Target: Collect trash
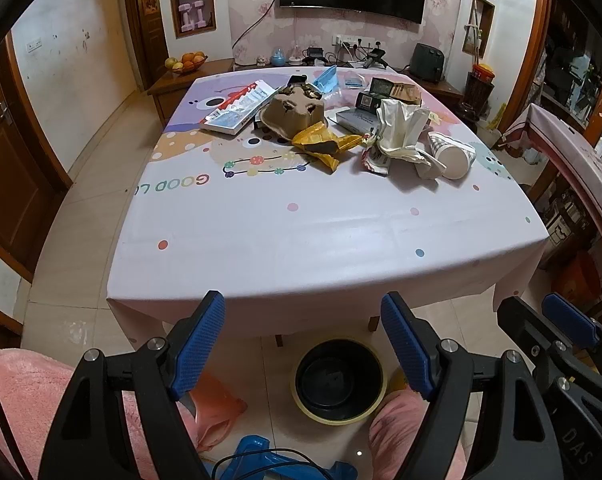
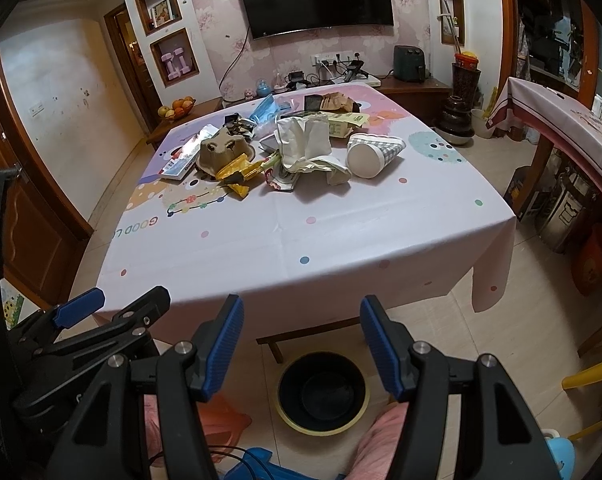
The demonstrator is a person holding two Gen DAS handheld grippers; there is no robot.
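The trash is heaped on the far half of a table [image 1: 301,240] covered with a pale, dotted cloth, well apart from both grippers. At the right of the heap a paper cup [image 1: 455,156] with a grey checked pattern lies on its side, mouth toward the near edge, touching a crumpled white paper bag [image 1: 401,128] just to its left. A small printed wrapper [image 1: 375,158] is tucked under the near side of that bag. A crumpled yellow wrapper [image 1: 325,146] lies left of it — and behind this sits a brown moulded cardboard tray [image 1: 293,114], upside down. A flat red, white and blue box [image 1: 241,110] lies at the far left of the heap, and dark packets and a blue packet [image 1: 327,80] are seen at the far side. On the floor, under the near edge of the table, a round black bin [image 1: 339,378] with a yellowish rim stands open. The left gripper [image 1: 303,344] is held off the near table edge, above the bin, its blue-padded jaws spread wide with nothing between them. The right gripper [image 2: 301,344] is held just beside it on the right — jaws likewise parted and empty. Pink fleece-clad legs [image 1: 17,392] are seen at the bottom, with a blue plastic stool [image 1: 261,460] between them.
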